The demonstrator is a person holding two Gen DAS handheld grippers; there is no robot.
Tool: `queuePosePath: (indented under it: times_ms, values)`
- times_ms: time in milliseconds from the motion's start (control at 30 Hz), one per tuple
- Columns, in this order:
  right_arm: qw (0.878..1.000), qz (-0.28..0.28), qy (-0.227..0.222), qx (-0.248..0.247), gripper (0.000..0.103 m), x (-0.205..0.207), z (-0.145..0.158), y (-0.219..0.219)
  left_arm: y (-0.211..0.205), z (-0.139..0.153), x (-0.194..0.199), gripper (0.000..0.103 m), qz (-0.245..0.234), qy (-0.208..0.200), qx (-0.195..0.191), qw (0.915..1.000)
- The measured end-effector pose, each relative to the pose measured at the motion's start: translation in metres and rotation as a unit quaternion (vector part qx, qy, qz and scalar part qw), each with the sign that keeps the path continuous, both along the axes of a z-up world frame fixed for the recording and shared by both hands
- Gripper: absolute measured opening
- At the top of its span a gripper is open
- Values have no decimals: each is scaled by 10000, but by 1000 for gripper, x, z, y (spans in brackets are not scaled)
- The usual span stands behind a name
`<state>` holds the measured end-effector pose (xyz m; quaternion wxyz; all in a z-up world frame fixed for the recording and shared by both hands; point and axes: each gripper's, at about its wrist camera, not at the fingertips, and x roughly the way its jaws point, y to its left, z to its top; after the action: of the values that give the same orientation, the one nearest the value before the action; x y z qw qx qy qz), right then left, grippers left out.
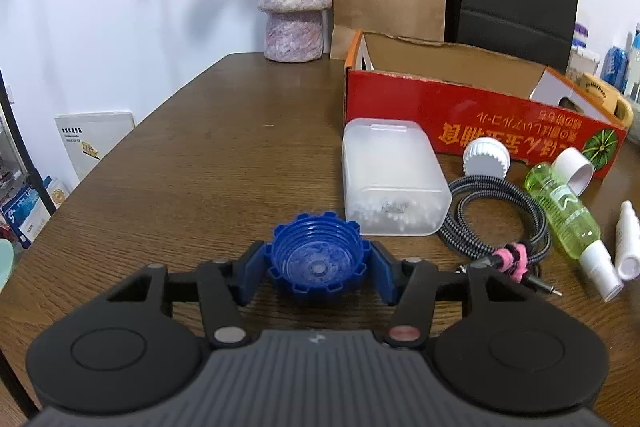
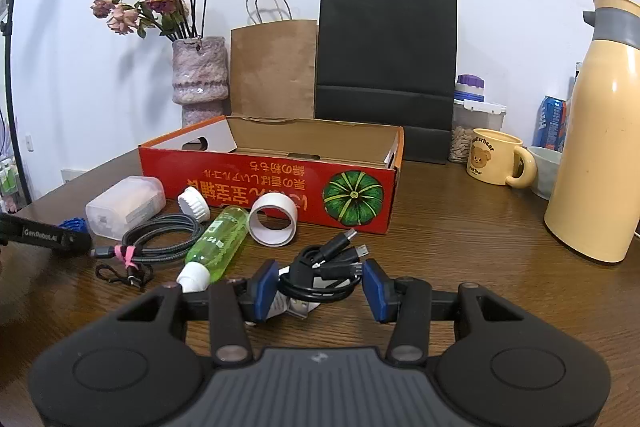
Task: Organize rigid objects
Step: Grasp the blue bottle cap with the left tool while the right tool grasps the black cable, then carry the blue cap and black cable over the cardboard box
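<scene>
Between the blue pads of your left tool [image 1: 318, 273] sits the blue cap [image 1: 318, 261], open side up, and both pads press its toothed rim; that tool is clenched on the cap, which rests low at the desk [image 1: 180, 167], just in front of the clear plastic case [image 1: 390, 179]; gripping across the rim gives the pads firm ridges to bite on. Your right tool [image 2: 320, 287] has the coiled black cable [image 2: 324, 273] between its pads; the left pad lies against the coil, while the right pad shows a slight gap, so you cannot tell whether it truly grips. Behind both stands the red box [image 2: 280, 187], its top open toward you, which looks like the place meant for these things; nothing shows inside it from either view. Waiting beside it on the desk are the white cap [image 2: 194, 203], the tape ring [image 2: 274, 219], the green bottle [image 2: 220, 241] lying on its side, and the braided cable [image 2: 160, 239] tied with a pink strap; they lie close together, so lift the blue cap straight up, judged the safest way to avoid nudging the case.
</scene>
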<state>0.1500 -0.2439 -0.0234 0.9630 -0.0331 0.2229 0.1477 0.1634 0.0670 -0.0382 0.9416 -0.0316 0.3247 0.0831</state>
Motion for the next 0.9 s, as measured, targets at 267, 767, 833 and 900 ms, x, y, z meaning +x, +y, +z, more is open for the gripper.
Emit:
queuePosePath:
  times_ms: [267, 767, 833, 900]
  values:
    - [10000, 9, -34, 25, 45, -5, 1, 7, -7, 9, -10, 56, -53, -274, 147, 9995]
    - [9997, 100, -47, 205, 45, -9, 13, 19, -33, 33, -28, 56, -223, -680, 285, 9970]
    - [9996, 129, -69, 221, 45, -9, 17, 21, -40, 39, -29, 56, -328, -735, 268, 9964]
    - [9996, 154, -88, 228, 45, -9, 20, 24, -46, 45, -29, 56, -392, -772, 268, 9959]
